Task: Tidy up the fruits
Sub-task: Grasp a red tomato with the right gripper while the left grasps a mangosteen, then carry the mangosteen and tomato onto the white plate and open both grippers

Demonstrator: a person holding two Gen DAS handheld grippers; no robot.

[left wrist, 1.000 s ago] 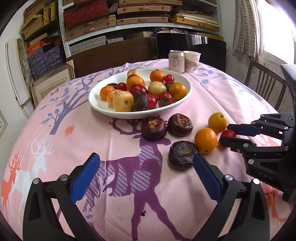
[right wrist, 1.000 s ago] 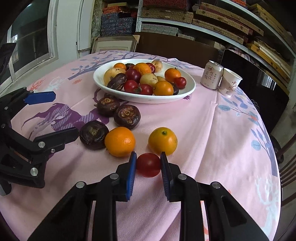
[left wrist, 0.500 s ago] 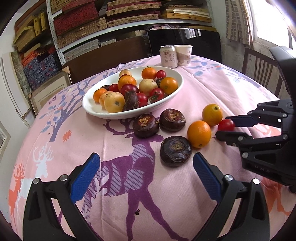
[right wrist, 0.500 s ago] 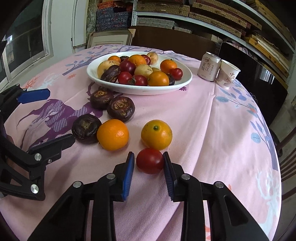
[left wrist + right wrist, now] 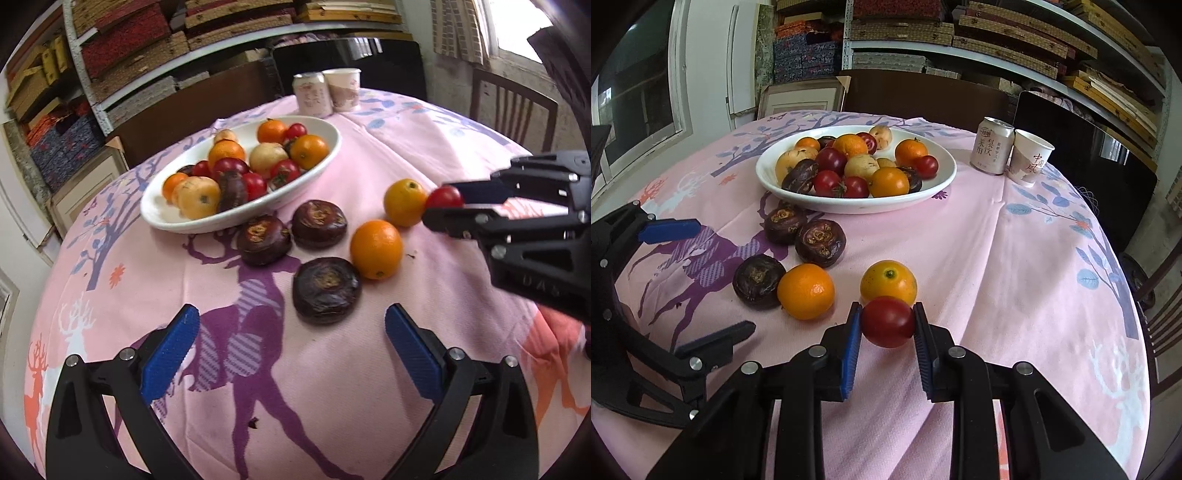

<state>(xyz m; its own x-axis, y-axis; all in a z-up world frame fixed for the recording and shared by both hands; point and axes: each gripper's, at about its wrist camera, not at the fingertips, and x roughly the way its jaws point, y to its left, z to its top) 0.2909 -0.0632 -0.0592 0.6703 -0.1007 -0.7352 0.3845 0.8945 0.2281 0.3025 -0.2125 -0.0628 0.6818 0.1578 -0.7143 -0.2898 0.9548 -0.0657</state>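
The right claw (image 5: 887, 325) is clamped on the small round red cherry tomato (image 5: 888, 321) just above the pink deer-print desk (image 5: 997, 258), left claw (image 5: 291, 343) wide open and empty, so next it probably needs carrying over to the white oval ceramic plate (image 5: 938, 177).

Stacked shelves (image 5: 1015, 40) line the wall behind a daylit window (image 5: 635, 110) (left side).

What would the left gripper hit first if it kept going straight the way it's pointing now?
Probably the nearest dark brown fruit. It lies on the tablecloth just ahead of the open left gripper, slightly right of centre between its fingers. Depth is hard to judge; pointing downward, it might meet the cloth first.
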